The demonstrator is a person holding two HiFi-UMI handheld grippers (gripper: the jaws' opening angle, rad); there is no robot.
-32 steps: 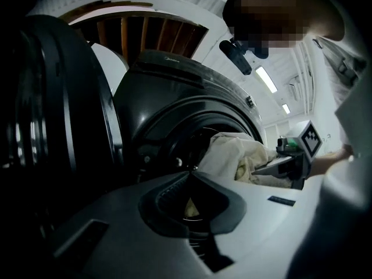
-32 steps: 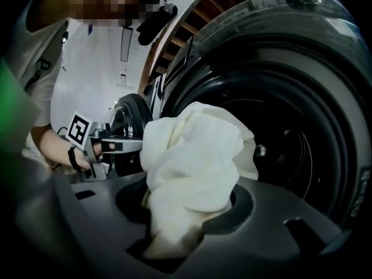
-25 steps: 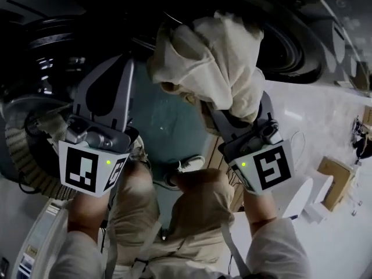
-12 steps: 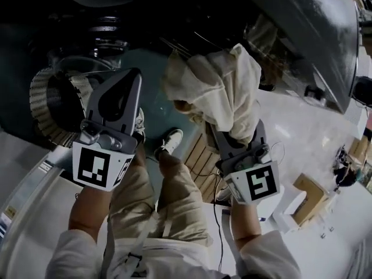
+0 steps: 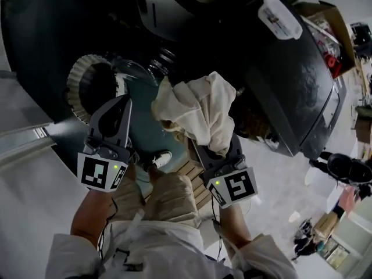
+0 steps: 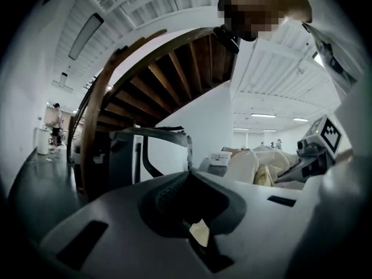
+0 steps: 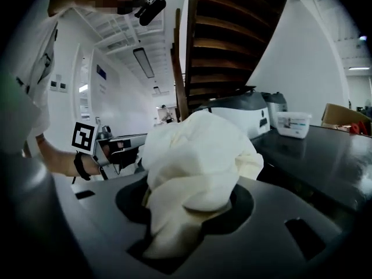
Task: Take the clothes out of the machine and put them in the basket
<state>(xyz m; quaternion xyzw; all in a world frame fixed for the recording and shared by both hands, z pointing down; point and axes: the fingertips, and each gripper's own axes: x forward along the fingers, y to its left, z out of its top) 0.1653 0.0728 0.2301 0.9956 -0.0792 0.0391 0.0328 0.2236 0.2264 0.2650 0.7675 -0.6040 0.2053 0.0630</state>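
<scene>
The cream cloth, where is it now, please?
The cream cloth is bunched in the right gripper at the head view's centre, right of the left gripper.

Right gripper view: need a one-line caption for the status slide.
Right tool clamped on a bunched cream cloth, with the left tool alongside at left and a wooden staircase overhead.

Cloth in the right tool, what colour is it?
Plain cream, no pattern. The cloth shows best in the right gripper view.

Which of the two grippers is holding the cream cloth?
The right gripper: its jaws clamp the bunched cream cloth. The left gripper, jaws together, carries no such bundle.
</scene>
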